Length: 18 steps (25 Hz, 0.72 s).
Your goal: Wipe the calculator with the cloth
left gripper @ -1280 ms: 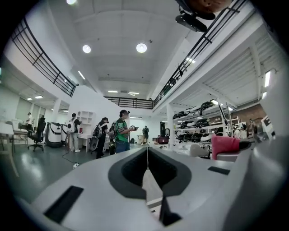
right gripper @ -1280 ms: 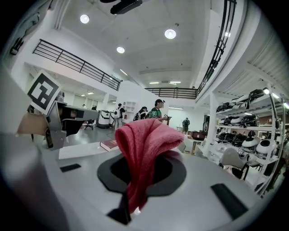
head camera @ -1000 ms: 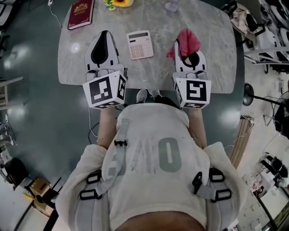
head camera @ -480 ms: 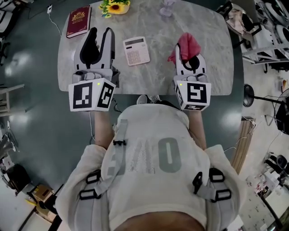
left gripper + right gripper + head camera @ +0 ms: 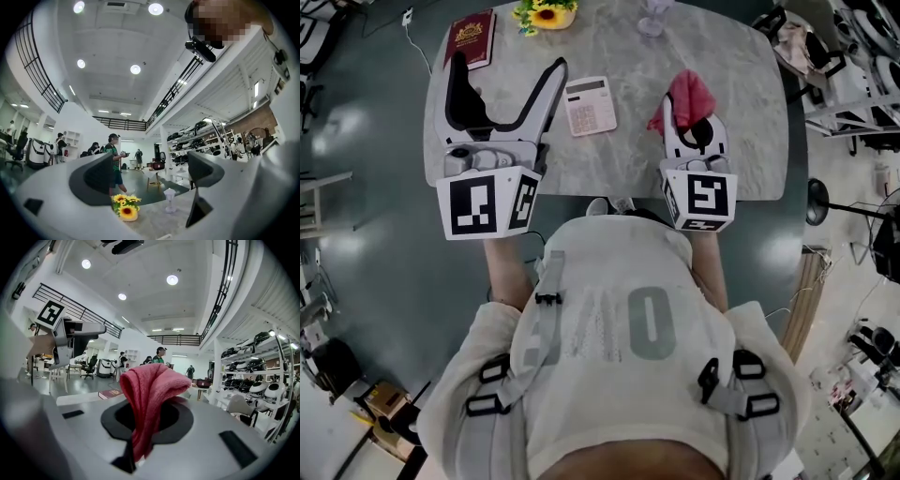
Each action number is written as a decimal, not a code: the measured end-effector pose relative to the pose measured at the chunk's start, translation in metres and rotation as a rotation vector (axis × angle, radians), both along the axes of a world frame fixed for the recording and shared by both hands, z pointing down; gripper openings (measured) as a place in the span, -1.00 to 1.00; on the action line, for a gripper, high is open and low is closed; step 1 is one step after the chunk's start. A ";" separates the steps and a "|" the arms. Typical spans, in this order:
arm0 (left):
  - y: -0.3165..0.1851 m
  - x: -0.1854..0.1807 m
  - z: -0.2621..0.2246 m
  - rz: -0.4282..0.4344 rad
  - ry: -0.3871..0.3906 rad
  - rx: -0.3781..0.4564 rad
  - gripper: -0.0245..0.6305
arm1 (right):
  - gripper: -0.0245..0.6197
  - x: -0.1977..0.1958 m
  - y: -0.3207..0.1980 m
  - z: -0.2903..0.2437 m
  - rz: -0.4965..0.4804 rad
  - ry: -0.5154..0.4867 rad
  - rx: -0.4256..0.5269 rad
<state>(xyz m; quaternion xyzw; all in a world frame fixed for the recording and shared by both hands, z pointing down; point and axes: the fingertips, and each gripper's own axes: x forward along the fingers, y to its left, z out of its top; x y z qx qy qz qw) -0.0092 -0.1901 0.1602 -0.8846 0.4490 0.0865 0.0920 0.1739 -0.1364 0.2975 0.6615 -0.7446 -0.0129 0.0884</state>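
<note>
On the bench (image 5: 741,112): calculator (image 5: 590,105), untouched.
My left claw (image 5: 508,66) was opening, empty; my right claw (image 5: 695,120) pinched the red cloth (image 5: 691,87).

Beyond the left claw (image 5: 509,62), its empty jaws opening, the top edge crops a flower pot (image 5: 548,11) and a glass (image 5: 654,13). A red book (image 5: 471,37) lies partly behind one jaw. The cloth's (image 5: 689,84) lower end is buried in the right claw (image 5: 694,105). The calculator's (image 5: 590,105) key labels are too small to read.
</note>
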 end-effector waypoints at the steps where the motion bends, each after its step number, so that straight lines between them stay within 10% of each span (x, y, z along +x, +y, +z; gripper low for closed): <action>1: -0.001 -0.001 0.003 -0.004 -0.007 -0.003 0.55 | -0.75 -0.001 0.000 0.000 -0.002 0.001 -0.001; 11: -0.023 -0.015 0.049 -0.034 0.003 -0.138 0.55 | -0.75 -0.013 -0.003 0.002 -0.018 0.018 -0.015; 18: -0.053 -0.026 0.166 -0.130 -0.095 -0.420 0.55 | -0.75 -0.016 -0.005 0.018 -0.025 0.029 -0.073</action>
